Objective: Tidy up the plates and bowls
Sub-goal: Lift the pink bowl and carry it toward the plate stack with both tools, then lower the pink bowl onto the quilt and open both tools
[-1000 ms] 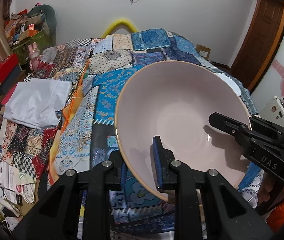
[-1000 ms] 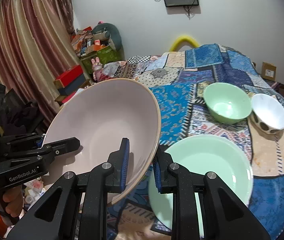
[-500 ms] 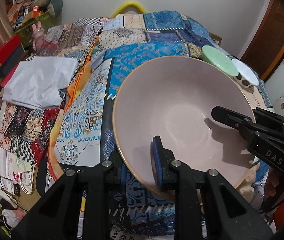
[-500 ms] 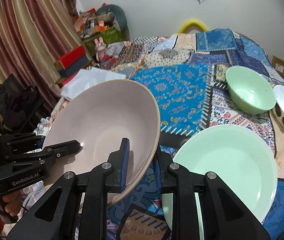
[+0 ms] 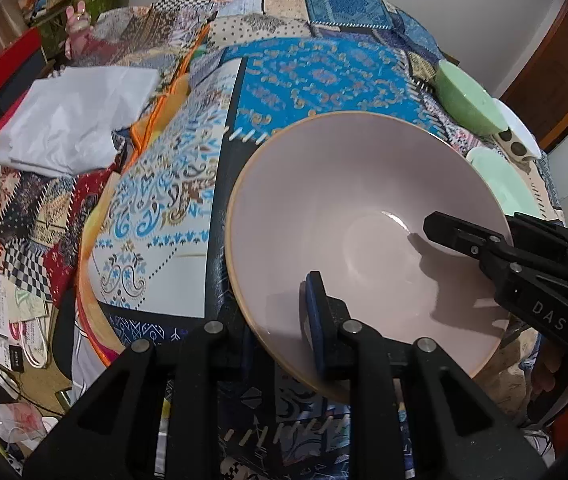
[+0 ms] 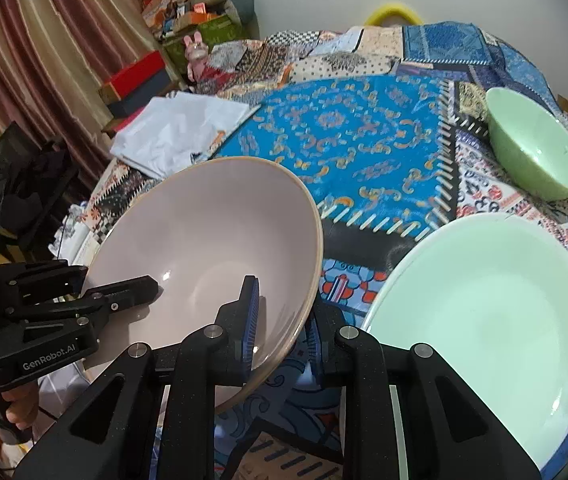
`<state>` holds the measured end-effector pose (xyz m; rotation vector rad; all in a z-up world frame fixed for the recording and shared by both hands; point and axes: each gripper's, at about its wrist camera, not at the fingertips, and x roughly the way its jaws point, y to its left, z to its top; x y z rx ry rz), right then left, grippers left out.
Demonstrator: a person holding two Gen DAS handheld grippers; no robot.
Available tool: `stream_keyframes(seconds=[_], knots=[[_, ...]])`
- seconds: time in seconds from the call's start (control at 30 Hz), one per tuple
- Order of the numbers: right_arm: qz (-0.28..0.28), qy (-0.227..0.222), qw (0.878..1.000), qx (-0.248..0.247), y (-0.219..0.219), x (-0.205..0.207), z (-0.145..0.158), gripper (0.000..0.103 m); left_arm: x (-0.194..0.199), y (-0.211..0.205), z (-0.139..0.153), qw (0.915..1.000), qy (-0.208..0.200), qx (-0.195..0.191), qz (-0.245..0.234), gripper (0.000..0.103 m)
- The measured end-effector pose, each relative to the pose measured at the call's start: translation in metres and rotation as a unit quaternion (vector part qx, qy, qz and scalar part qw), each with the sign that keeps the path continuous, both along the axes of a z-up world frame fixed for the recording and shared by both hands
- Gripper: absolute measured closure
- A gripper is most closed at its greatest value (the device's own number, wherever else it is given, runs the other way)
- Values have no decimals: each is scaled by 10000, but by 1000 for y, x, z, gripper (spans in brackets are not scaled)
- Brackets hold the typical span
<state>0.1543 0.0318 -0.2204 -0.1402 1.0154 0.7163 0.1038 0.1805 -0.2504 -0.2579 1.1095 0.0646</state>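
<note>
The pink bowl [image 5: 347,208] looks like glazed ceramic, smooth and glossy (small highlights sit near its well), with a bare tan rim. The pale green plate [image 6: 491,320] at lower right of the right wrist view is equally glossy. The patchwork cloth [image 6: 347,132] is matt woven fabric. The left gripper [image 5: 280,320] is matt black plastic with shiny metal screws.

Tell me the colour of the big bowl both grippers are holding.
Pale pink bowl with a tan rim; clearest in the right wrist view.

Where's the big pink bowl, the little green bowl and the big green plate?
pink bowl [image 6: 204,240], right wrist view, inside wall.
green bowl [image 6: 535,148], right wrist view, inside wall.
green plate [image 6: 483,320], right wrist view, bare middle.
</note>
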Motion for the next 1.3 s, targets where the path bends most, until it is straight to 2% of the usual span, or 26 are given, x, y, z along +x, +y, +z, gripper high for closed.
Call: stream_keyframes(seconds=[0.43,0.53,0.6,0.67,0.77,0.93,1.07,1.13,1.3], knots=[[-17,-103,9997,-220,-2,0,3,80,-3,-4,0,9997,-131,199,-52,80],[-100,-178,9997,-141,-9,-1,11,71,-4,-3,7,9992,-168,364,8,80],[-189,-310,9993,-109,-15,-2,19,58,-6,0,15,9990,-172,400,38,80],[-255,-449,9986,-69,-19,-3,26,54,-9,3,24,9987,-248,440,103,79],[-329,-572,9978,23,-29,-2,38,54,-11,5,44,9979,-422,464,187,74],[-501,-791,9955,173,-49,-1,60,53,-10,-8,74,9951,-782,583,140,56],[-707,-1080,9914,235,-70,-1,76,39,-1,-27,100,9923,-1074,618,-8,40],[-836,-1250,9884,208,-80,0,84,38,4,-37,109,9909,-1177,647,-93,33],[-1152,-1465,9822,242,-110,9,98,29,25,-62,127,9874,-1396,695,-263,30]])
